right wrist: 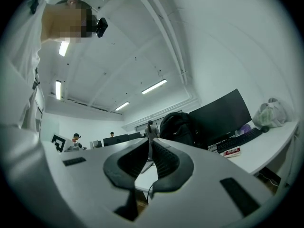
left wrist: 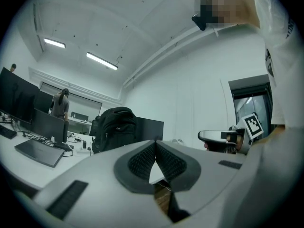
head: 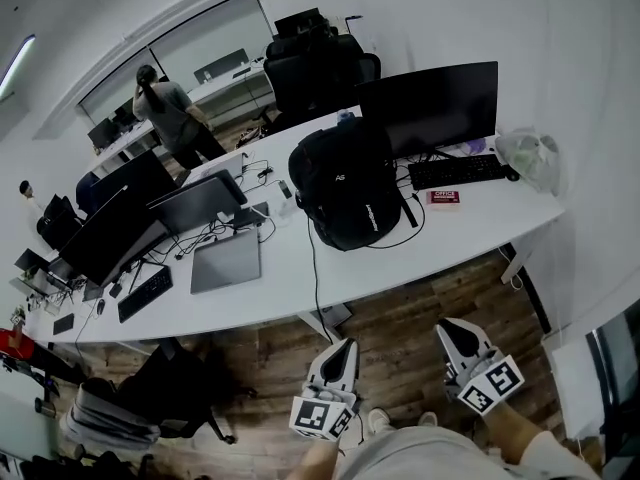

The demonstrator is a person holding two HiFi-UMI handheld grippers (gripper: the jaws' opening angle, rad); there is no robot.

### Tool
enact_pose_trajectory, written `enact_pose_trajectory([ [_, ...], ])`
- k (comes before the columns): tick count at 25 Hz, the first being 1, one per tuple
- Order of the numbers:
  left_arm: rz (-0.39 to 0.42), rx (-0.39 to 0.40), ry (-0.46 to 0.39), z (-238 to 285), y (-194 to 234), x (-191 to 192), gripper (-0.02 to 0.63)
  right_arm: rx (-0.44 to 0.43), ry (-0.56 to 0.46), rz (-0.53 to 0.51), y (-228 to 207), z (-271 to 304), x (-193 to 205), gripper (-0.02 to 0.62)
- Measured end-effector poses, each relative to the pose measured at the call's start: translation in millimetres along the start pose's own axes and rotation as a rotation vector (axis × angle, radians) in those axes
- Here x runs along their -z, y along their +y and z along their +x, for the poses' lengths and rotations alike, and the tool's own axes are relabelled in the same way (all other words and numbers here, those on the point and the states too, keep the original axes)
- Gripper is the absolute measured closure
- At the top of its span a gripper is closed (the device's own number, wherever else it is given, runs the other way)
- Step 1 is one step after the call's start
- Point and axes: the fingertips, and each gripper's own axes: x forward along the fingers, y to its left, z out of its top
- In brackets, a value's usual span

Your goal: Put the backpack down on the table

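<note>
A black backpack (head: 345, 183) stands upright on the long white table (head: 290, 283), in front of a dark monitor (head: 430, 103). It also shows as the backpack (left wrist: 114, 127) in the left gripper view and the backpack (right wrist: 179, 127) in the right gripper view. Both grippers are held low, close to my body, over the wooden floor and well back from the table edge. My left gripper (head: 345, 346) (left wrist: 155, 141) is shut with nothing in it. The right gripper (head: 452, 328) (right wrist: 149, 139) has its jaws together and holds nothing.
Beside the backpack lie a black keyboard (head: 458, 171), a small red box (head: 443, 197) and a clear plastic bag (head: 530, 158). A grey laptop (head: 225, 260), cables and more monitors fill the table's left. An office chair (head: 150, 393) stands at lower left; a person (head: 170, 113) stands far back.
</note>
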Motion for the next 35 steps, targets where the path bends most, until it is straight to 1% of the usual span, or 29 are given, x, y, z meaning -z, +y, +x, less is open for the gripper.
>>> enact_pose_trajectory([
  [5, 0.007, -0.04, 0.003, 1.2, -9.6, -6.3, 0.597, -0.009, 0.02, -0.038, -5.4, -15.4, -3.7, 0.565],
  [9, 0.007, -0.062, 0.007, -1.3, -11.6, -4.3, 0.597, 0.001, 0.033, -0.042, -8.3, -24.8, -2.2, 0.571],
  [17, 0.008, -0.09, 0.002, -7.7, -14.6, -7.1, 0.597, -0.016, 0.044, -0.05, -6.2, -30.7, -2.5, 0.575],
  [22, 0.014, -0.089, -0.017, -13.6, -15.4, -8.1, 0.597, -0.024, 0.052, -0.056, -1.7, -33.2, -3.1, 0.578],
  [35, 0.017, -0.077, -0.023, -19.2, -21.2, -12.0, 0.597, -0.031, 0.044, -0.062, 8.4, -35.9, -5.9, 0.58],
])
